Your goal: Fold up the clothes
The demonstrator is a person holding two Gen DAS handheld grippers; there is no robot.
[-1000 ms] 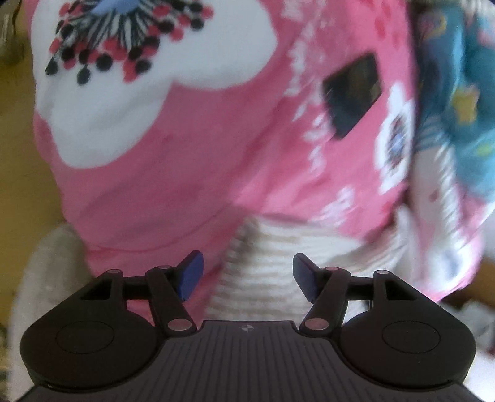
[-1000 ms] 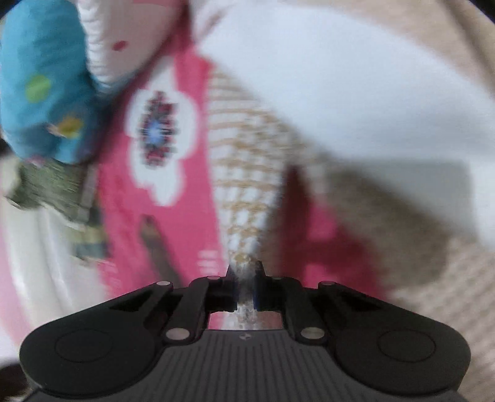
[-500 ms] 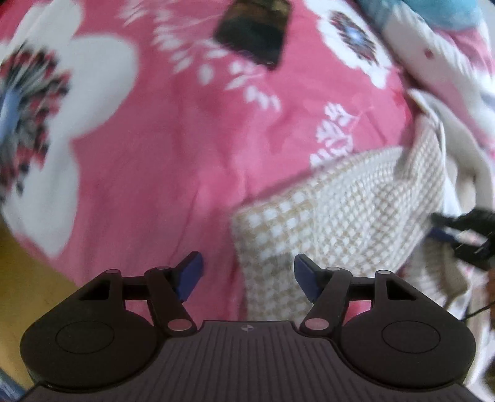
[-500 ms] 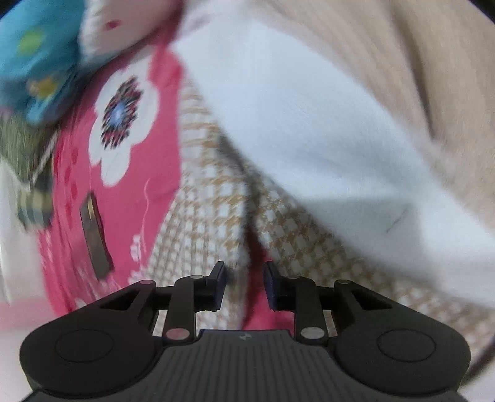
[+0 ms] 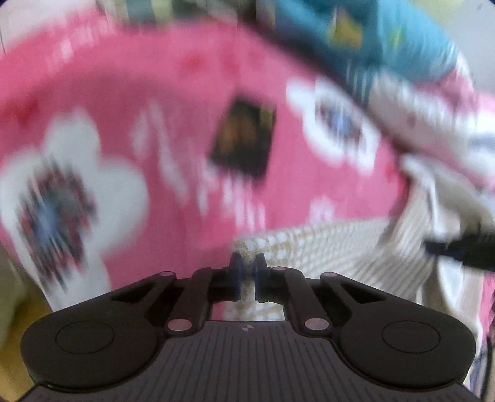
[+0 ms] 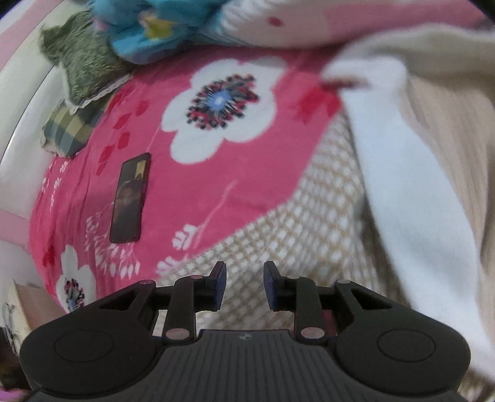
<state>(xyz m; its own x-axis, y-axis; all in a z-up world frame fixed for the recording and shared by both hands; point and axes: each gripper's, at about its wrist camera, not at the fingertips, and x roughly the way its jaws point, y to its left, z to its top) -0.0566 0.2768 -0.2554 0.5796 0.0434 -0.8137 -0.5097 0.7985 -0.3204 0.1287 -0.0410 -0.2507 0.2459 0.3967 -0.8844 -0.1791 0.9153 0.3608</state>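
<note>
A beige-and-white checked garment [image 5: 324, 244] lies on a pink flowered bedsheet [image 5: 173, 92]. My left gripper [image 5: 246, 269] is shut on the garment's near left corner, and the cloth bunches between its blue pads. Everything in the left wrist view is motion-blurred. At its right edge the right gripper's dark fingers [image 5: 448, 247] reach over the same garment. In the right wrist view my right gripper [image 6: 244, 278] stands open a little above the checked garment [image 6: 294, 216], with nothing between its pads.
A dark phone [image 6: 130, 198] lies on the bedsheet [image 6: 216, 173] to the left. A white and cream garment [image 6: 402, 173] overlaps the checked one on the right. Blue patterned cloth [image 6: 145, 24], a green fuzzy cloth [image 6: 80, 68] and a plaid piece [image 6: 68, 130] sit at the far edge.
My left gripper went from open to shut on the checked garment's corner and lifted. The right gripper let go of the checked cloth, opened and drew back above it.
</note>
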